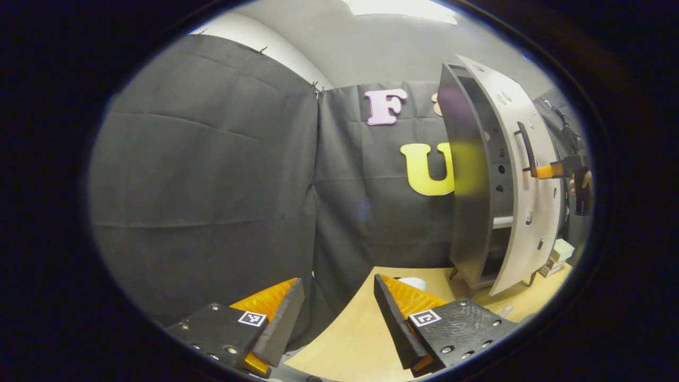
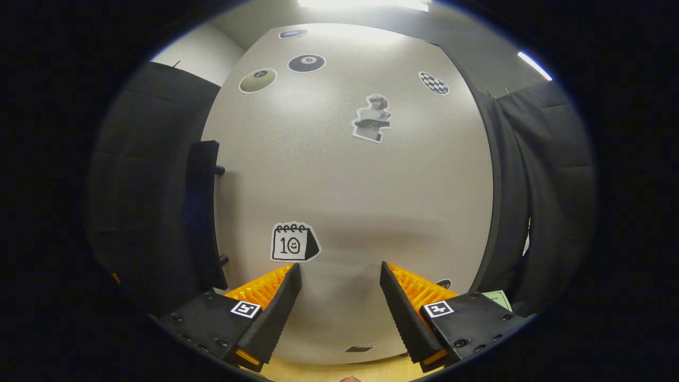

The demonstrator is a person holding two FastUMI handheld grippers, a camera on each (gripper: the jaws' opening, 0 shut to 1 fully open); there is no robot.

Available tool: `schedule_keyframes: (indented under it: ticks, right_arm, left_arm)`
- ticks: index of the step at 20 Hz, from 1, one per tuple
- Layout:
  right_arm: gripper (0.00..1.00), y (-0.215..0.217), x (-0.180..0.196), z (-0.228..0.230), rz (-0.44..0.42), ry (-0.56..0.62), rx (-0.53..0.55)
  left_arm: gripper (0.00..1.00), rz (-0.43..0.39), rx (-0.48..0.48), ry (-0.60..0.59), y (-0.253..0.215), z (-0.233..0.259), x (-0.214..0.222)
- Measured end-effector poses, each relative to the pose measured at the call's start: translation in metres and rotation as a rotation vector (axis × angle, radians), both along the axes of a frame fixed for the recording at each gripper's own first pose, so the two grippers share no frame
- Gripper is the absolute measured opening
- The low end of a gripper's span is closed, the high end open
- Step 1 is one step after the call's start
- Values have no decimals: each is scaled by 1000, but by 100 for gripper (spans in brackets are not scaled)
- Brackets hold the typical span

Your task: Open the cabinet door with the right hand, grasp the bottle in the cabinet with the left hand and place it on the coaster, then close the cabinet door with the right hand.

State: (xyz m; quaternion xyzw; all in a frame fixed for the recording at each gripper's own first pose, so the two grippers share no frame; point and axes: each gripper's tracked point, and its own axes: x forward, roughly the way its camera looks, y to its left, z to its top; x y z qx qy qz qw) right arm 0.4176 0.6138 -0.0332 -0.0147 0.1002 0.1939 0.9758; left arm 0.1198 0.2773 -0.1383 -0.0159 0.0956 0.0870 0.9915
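In the left gripper view the grey cabinet (image 1: 469,180) stands on the wooden table at the right. Its pale door (image 1: 530,212) is ajar, and a shelf (image 1: 502,221) shows in the gap. The right gripper (image 1: 546,171), held by a hand, has its tips at the door face just beside the black handle (image 1: 526,146). My left gripper (image 1: 338,281) hangs open over the table's left end, holding nothing. A white round thing (image 1: 412,282), maybe the coaster, peeks from behind one finger. In the right gripper view, the right gripper (image 2: 339,268) is open, close to the stickered door (image 2: 350,175), with the handle (image 2: 204,212) at left.
Black cloth walls close the booth behind and to the left. Small stacked boxes (image 1: 556,255) sit on the table (image 1: 360,329) to the right of the cabinet's feet, and a small round disc (image 1: 505,310) lies in front of them. A green card (image 2: 496,298) lies low beside the door.
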Motion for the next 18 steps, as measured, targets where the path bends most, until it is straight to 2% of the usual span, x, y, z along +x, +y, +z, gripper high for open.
schedule_keyframes:
  ticks: [1, 2, 3, 4, 9, 13, 18]
  right_arm:
    - [92, 2, -1, 0, -6, -2, -2]
    - [99, 2, -2, 0, -16, -7, -6]
    - [92, 2, -2, 1, -23, -13, -12]
    - [95, 1, -3, 1, -29, -21, -16]
    - [95, 4, -8, 3, -19, -22, -2]
    - [96, 4, -17, 12, 31, -36, 32]
    - [94, -34, -61, 26, 85, -40, 30]
  left_arm:
    - [84, 5, 5, 3, 4, 0, -4]
    - [82, 13, 9, 5, 7, -1, -10]
    - [82, 21, 8, 7, 10, -1, -13]
    - [82, 29, 3, 9, 12, 0, -18]
    - [82, 57, -13, 24, 14, -3, -29]
    - [80, 43, -6, 8, -7, 12, -25]
    - [82, -15, -8, -30, -59, 45, -13]
